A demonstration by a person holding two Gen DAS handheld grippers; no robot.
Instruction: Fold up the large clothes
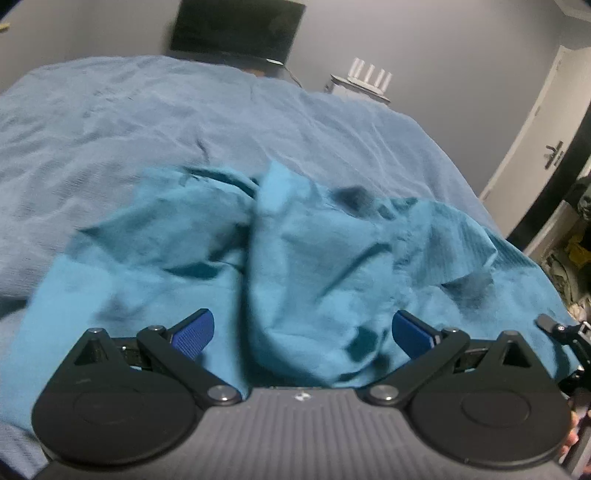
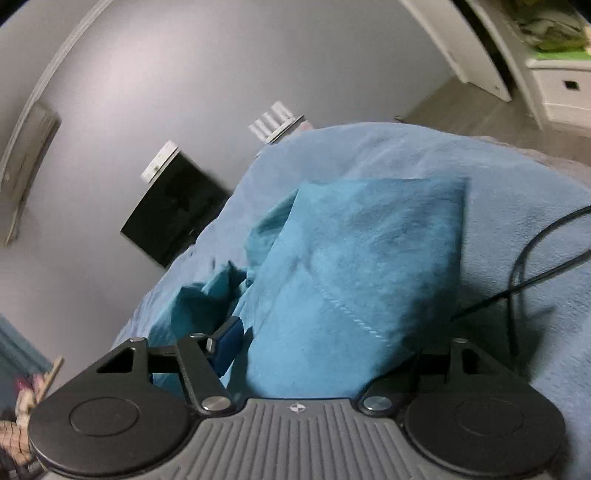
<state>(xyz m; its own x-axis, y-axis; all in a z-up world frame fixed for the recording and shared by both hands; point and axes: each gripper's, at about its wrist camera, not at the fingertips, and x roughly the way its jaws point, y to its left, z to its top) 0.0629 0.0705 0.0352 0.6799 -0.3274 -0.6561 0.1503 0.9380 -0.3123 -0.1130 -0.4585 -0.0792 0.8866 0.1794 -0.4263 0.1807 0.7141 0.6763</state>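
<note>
A large teal garment [image 1: 303, 243] lies crumpled on a bed with a grey-blue cover [image 1: 147, 118]. My left gripper [image 1: 303, 332] is open, its blue pads [image 1: 194, 332] spread wide on either side of a raised fold of the garment. In the right wrist view the same teal garment [image 2: 351, 266] drapes between the fingers of my right gripper [image 2: 317, 347]. The left blue pad [image 2: 227, 343] shows; the right finger is hidden under the cloth. The jaws stand wide apart.
A black monitor [image 1: 236, 29] and a white router [image 1: 369, 77] stand beyond the bed's far edge. A white door [image 1: 543, 129] is at the right. A black cable [image 2: 524, 266] lies on the bed cover [image 2: 517, 184] right of the garment. White drawers [image 2: 561, 88] stand across the floor.
</note>
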